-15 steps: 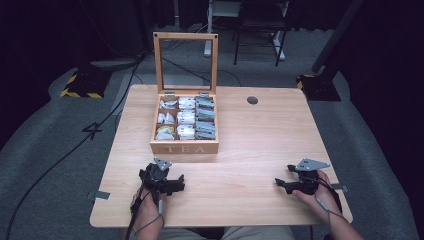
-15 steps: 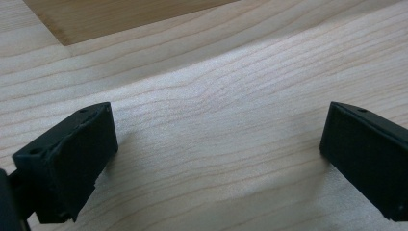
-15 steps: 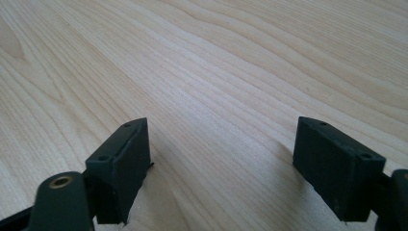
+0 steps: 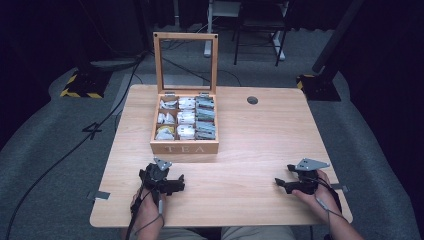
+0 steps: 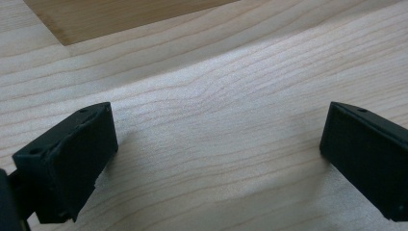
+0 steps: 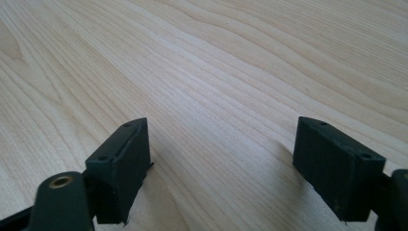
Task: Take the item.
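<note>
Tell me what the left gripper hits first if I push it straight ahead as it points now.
Likely the tea box: the left gripper, jaws open, aims across bare table toward its wooden base, though depth is unclear.

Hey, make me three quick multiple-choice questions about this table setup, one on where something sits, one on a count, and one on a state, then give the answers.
1. Where is the tea box on the table?
A. far half, left of centre
B. near right corner
C. at the near edge

2. How many columns of compartments does the box have?
A. one
B. three
C. five

3. How is the box lid?
A. shut flat
C. off, lying on the table
B. raised upright

Answers: 1 A, it stands ahead of the left tongs. 2 B, dividers split it into three columns. 3 B, the framed lid stands up behind the box.
</note>
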`<state>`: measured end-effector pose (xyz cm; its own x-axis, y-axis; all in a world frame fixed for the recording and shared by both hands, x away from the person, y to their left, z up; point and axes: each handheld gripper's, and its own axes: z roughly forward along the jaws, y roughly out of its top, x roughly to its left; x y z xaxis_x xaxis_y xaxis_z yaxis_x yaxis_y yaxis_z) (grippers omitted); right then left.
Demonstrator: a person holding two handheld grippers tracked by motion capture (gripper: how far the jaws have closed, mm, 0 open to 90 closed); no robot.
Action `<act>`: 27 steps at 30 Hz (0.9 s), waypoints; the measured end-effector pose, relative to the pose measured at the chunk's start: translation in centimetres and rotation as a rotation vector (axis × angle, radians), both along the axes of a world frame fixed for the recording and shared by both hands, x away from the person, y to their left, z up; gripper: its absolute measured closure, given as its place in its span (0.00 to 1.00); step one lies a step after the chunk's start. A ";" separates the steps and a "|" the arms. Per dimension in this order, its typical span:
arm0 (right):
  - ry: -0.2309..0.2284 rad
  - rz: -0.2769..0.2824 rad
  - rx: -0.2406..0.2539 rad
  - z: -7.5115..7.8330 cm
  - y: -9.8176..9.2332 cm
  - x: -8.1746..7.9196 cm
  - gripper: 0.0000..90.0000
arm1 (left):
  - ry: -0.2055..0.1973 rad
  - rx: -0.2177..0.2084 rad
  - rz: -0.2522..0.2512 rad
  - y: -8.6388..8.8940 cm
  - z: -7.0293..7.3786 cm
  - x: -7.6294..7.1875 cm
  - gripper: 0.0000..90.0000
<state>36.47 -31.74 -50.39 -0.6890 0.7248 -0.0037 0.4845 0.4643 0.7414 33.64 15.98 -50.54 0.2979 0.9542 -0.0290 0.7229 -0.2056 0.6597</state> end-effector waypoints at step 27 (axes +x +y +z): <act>0.012 -0.014 0.040 1.8 -0.1 0.2 0.39 | 0.000 0.000 0.000 0.0 0.0 0.0 0.00</act>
<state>36.70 -31.79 -48.60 -0.6784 0.7339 0.0339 0.5001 0.4276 0.7531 33.64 15.98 -50.54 0.2977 0.9542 -0.0288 0.7228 -0.2056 0.6598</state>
